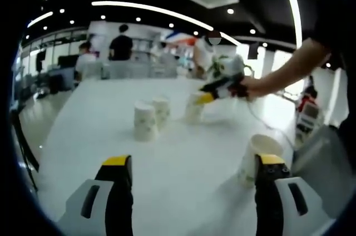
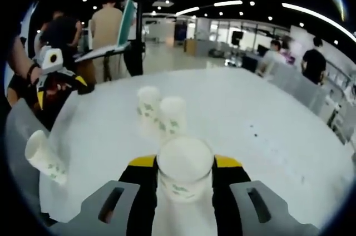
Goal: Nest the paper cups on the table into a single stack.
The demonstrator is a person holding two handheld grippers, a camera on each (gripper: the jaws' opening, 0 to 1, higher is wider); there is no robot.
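Gripping an upside-down paper cup (image 2: pixel 184 172) between its yellow-tipped jaws, the right gripper (image 2: pixel 184 183) sits low over the white worktop (image 2: pixel 267 119), just short of two more inverted cups (image 2: pixel 161 112) standing close together. Left gripper (image 1: pixel 192 183) has jaws spread wide, holding nothing, with a fourth cup (image 1: pixel 257 158) beside its right jaw near the worktop edge. People stand in the background.

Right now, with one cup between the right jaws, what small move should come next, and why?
Probably carry the held cup forward to just above the nearer standing cup. The right gripper is already shut on it, and two cups stand upside down close ahead, the other cup just behind. The left gripper is open, with a fourth cup by its right jaw.
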